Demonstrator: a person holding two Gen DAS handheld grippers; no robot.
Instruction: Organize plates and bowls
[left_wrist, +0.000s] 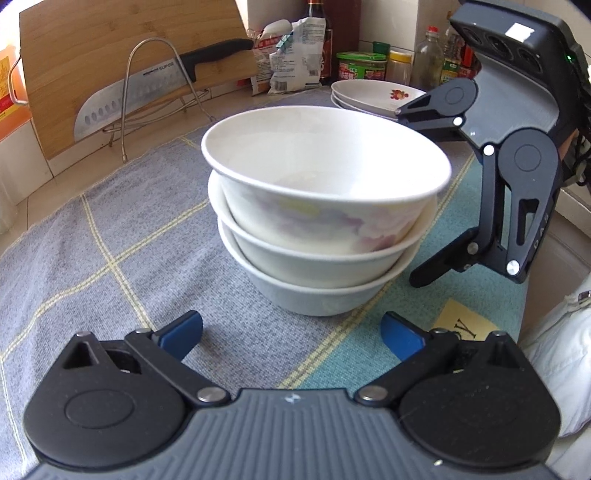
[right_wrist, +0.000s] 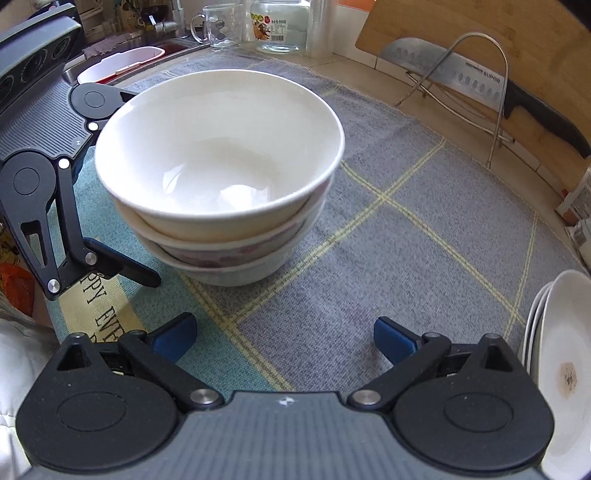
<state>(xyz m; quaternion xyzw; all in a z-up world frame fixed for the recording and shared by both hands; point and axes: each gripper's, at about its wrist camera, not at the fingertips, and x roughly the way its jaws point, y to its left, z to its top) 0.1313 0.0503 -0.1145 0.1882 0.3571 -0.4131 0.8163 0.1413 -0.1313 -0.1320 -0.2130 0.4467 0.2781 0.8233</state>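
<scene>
Bowls (left_wrist: 325, 221) sit stacked; both tools, left tool (left_wrist: 291, 336) and right tool (right_wrist: 284, 334), wide and empty; plates (right_wrist: 561, 369) seem next, needing a rim grip

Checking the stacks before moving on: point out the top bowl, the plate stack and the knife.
top bowl (right_wrist: 218, 155), right wrist view, inner wall.
plate stack (left_wrist: 373, 96), left wrist view, inside of the top plate.
knife (left_wrist: 122, 99), left wrist view, blade.
</scene>
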